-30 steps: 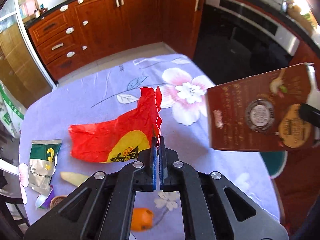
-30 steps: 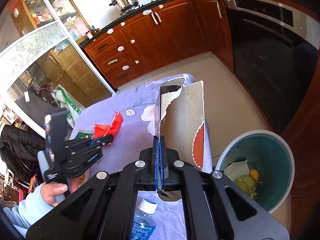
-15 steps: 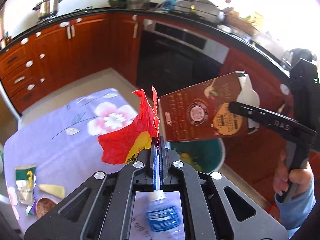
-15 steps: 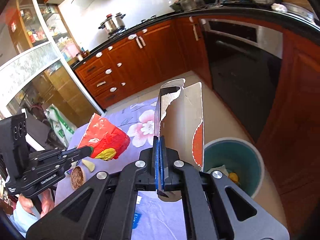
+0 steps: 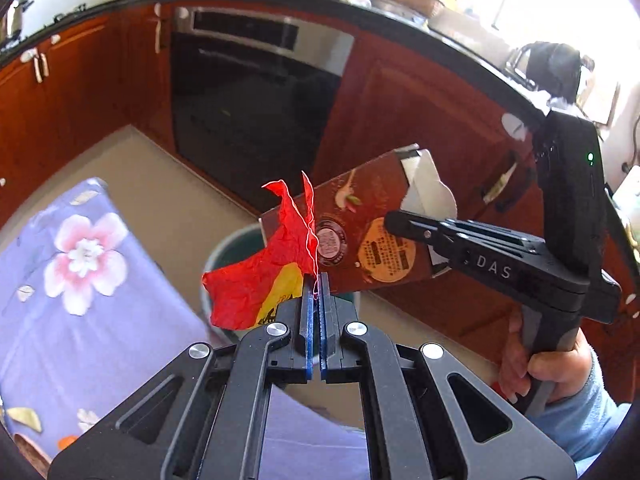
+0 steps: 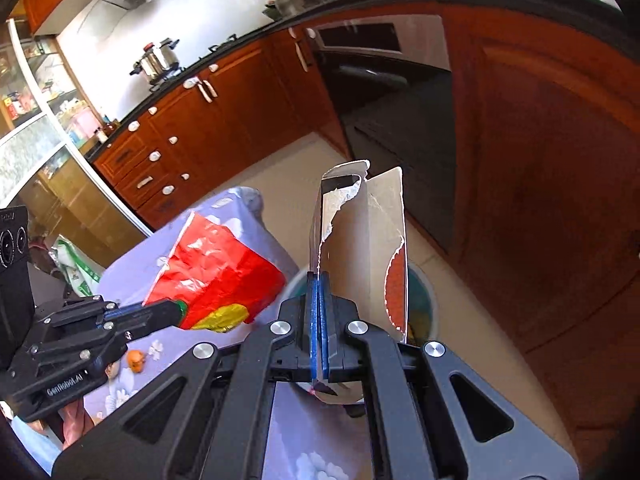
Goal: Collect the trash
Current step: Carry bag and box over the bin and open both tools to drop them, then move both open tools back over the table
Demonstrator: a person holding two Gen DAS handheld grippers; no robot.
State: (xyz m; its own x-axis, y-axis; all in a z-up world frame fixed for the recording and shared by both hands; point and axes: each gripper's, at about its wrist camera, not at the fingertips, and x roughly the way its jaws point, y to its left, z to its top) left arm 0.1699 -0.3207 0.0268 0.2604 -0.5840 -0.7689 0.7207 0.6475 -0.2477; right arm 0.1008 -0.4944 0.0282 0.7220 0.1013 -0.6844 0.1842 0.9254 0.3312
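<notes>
Left wrist view. The left hand-held gripper (image 5: 317, 286) is seen fully closed, its blue pads pinching the edge of a crumpled red and yellow plastic wrapper (image 5: 256, 284). The wrapper hangs clear of the worktop (image 5: 80, 340), which is covered by a lilac flowered cloth, and is held in front of the rim of a round teal waste bin (image 5: 224, 246) on the floor. Beside it, a torn brown cardboard carton (image 5: 360, 240) is gripped by the right hand-held gripper (image 5: 390, 220), also closed. The bin is largely hidden behind both items.

Right wrist view. The right hand-held gripper (image 6: 319, 280) is shown clamped on the carton's (image 6: 360, 248) wall, with the carton standing upright over the teal bin (image 6: 422, 292). The left hand-held gripper (image 6: 178, 310) and its wrapper (image 6: 216, 276) are seen over the worktop edge (image 6: 248, 204), just short of the bin. A small orange fruit (image 6: 135, 360) lies on the cloth.

Judgement: the step in hand is carrying both pieces to the bin. For a clean drop, each item should be brought fully over the opening before release. The wrapper is light and may drift or cling to a pad, so a low release is advised. The carton is best tipped end down and released first, lest it bridge the rim.
</notes>
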